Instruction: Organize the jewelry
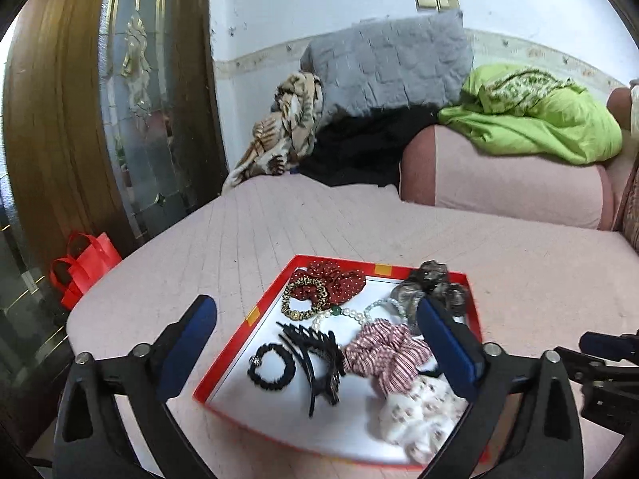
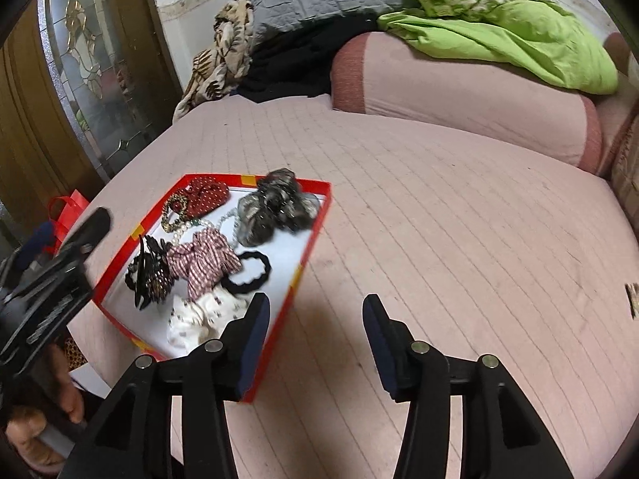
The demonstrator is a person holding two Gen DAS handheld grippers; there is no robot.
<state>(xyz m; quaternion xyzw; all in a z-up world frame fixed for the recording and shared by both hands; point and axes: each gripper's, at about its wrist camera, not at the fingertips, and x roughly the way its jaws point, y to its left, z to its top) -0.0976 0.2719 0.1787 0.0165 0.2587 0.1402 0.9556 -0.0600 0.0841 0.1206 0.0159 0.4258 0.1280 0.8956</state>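
Left gripper (image 1: 317,343) jaws wide, hovering above red-rimmed tray (image 1: 235,339) near bed (image 1: 519,279) edge; its finger hides part of grey scrunchie (image 1: 433,287). Right gripper (image 2: 315,339) jaws wide, empty.

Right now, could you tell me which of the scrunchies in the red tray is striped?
The pink-and-white striped scrunchie in the middle of the red tray. The red scrunchie is dotted, and the white scrunchie has a small print.

Left gripper (image 1: 317,343): two black plastic fingers (image 1: 187,339) with dark blue pads and round silver screws at the joints. Right gripper (image 2: 315,343): matching black fingers (image 2: 255,331), navy pads, silver screws. Bare skin of a hand (image 2: 66,387) shows.
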